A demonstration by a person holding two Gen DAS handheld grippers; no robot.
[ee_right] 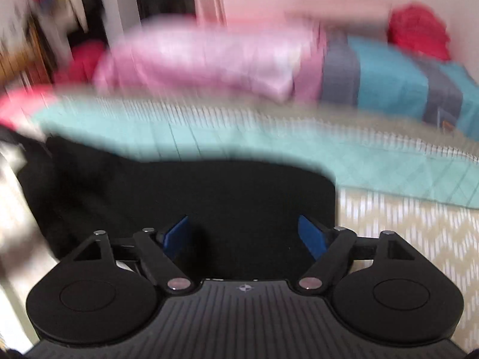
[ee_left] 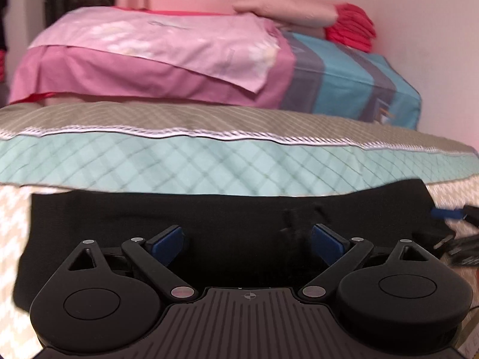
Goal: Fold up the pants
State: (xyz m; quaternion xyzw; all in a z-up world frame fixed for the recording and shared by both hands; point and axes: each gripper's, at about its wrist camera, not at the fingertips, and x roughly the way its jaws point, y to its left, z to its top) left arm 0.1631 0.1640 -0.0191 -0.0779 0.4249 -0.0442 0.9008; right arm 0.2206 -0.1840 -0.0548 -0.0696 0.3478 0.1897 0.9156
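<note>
Left wrist view
Left gripper (ee_left: 247,240): its two blue fingers (ee_left: 167,239) are spread wide apart. Nothing is between them.
Black pants (ee_left: 179,218): they lie flat on the bed, right in front of the left gripper and under its fingers. They reach from the left side almost to the right side.
Bed cover (ee_left: 12,224): cream with a white zigzag pattern. The black pants lie on it.
Green blanket (ee_left: 149,164): it has a diamond pattern and a white trim. Its near edge runs along the far edge of the pants.
Pink pillow (ee_left: 149,51): it sits behind the green blanket, next to a blue and grey striped pillow (ee_left: 350,83).
Red cloth (ee_left: 350,27): a bunched pile by the wall, behind the striped pillow.
Right gripper (ee_left: 461,233): only a bit of it shows at the right edge, by the end of the pants.

Right wrist view
Picture: it is blurry, mostly at the top.
Right gripper (ee_right: 245,236): its blue fingers (ee_right: 311,236) are wide apart and hold nothing.
Black pants (ee_right: 209,197): they lie in front of this gripper and go off to the left. Their right end stops near the right finger. They may be bunched up at the far left, but the blur makes it hard to tell.
Bed cover (ee_right: 404,230): it shows bare to the right of the pants.
Green blanket (ee_right: 389,167): it lies behind the pants.
</note>
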